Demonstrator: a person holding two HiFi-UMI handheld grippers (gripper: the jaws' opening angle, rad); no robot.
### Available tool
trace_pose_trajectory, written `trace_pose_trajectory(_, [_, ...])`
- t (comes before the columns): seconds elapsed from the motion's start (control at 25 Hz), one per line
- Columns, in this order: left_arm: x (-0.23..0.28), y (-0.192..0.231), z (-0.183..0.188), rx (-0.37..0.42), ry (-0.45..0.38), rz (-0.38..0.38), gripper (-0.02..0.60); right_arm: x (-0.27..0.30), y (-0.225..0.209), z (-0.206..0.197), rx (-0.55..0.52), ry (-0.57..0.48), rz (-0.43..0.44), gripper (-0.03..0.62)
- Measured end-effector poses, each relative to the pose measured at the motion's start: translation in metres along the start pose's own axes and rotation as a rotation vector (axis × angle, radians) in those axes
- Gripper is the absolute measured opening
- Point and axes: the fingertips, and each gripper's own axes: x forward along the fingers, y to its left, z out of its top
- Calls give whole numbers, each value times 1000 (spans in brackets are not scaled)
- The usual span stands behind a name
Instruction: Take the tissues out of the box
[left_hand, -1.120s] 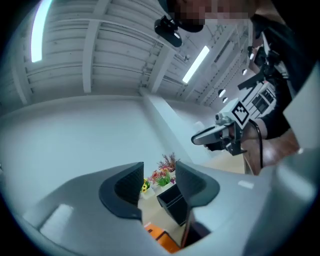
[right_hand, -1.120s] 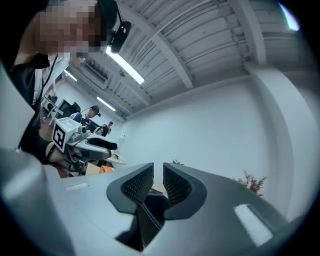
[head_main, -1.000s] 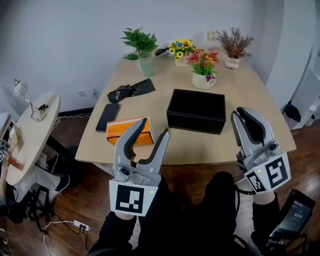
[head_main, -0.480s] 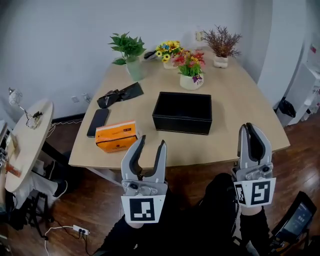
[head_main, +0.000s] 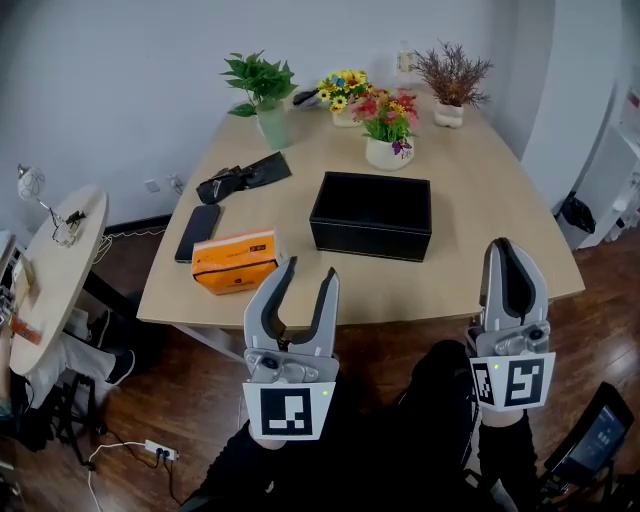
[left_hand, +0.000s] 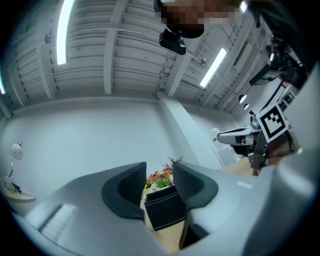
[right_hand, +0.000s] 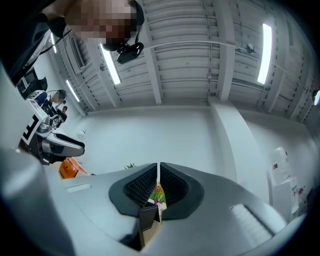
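Note:
An orange tissue box (head_main: 234, 261) lies near the front left corner of the wooden table (head_main: 480, 190), to the left of a black open box (head_main: 371, 214). Both grippers hang in front of the table's near edge, over the person's lap, touching nothing. My left gripper (head_main: 307, 270) points at the tissue box from just short of it; its jaws stand a narrow gap apart with nothing between. In the left gripper view the black box (left_hand: 165, 212) shows through that gap (left_hand: 159, 180). My right gripper (head_main: 507, 245) is shut and empty, pads nearly together (right_hand: 158, 175).
A phone (head_main: 198, 231) and a black pouch (head_main: 243, 177) lie behind the tissue box. A green plant (head_main: 263, 90), flower pots (head_main: 388, 125) and a dried plant (head_main: 452, 85) line the far side. A round side table (head_main: 55, 270) stands at the left.
Both grippers drew back from the table edge toward the person. The left jaws narrowed from wide apart to a small gap, and the right jaws closed.

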Motion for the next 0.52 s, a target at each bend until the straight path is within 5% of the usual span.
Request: trace_pose_trajectory(0.52, [-1,-7,-9,15,41,-30,147,0,6,0,-4,2,22,5])
